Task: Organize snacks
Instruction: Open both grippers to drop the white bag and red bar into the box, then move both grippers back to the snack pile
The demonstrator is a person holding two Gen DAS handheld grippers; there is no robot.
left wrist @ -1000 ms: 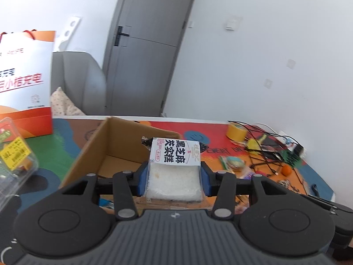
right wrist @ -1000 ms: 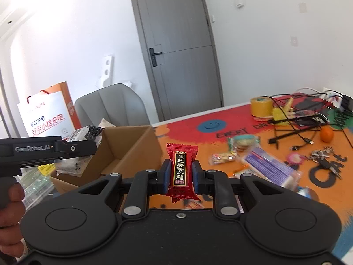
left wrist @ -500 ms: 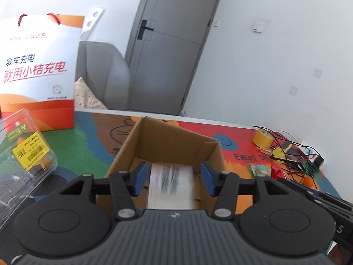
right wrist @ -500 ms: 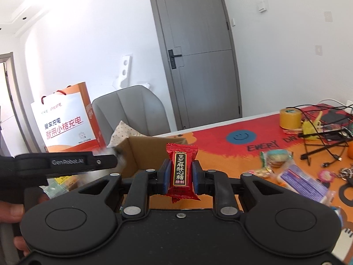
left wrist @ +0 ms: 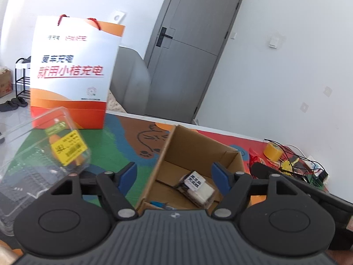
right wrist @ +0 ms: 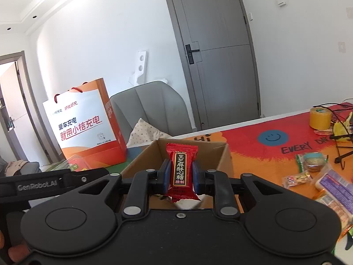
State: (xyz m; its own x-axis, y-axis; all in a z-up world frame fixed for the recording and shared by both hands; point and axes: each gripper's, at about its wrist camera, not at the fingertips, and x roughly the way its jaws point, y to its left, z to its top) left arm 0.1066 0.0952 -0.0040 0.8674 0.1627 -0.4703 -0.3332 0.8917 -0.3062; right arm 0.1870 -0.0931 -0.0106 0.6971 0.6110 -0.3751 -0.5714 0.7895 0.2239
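An open cardboard box (left wrist: 198, 150) stands on the colourful table mat. A white rice-cake packet (left wrist: 197, 186) with a black-lettered label lies on the box floor. My left gripper (left wrist: 174, 175) hovers over the box's near edge, its jaws opening and nothing between its blue pads. In the right wrist view, my right gripper (right wrist: 181, 176) is shut on a red candy packet (right wrist: 181, 172), held upright just in front of the same box (right wrist: 222, 156). The left gripper's black body (right wrist: 44, 183) shows at that view's left.
A clear plastic clamshell (left wrist: 39, 154) with a yellow label lies left of the box. An orange-and-white paper bag (left wrist: 72, 75) stands behind it. Loose snacks (right wrist: 313, 167), a yellow tape roll (right wrist: 320, 118) and cables lie to the right. A grey chair (right wrist: 150, 106) is behind the table.
My left gripper opened and let go of the rice-cake packet, which dropped into the box. My right gripper carried the red candy leftward toward the box.
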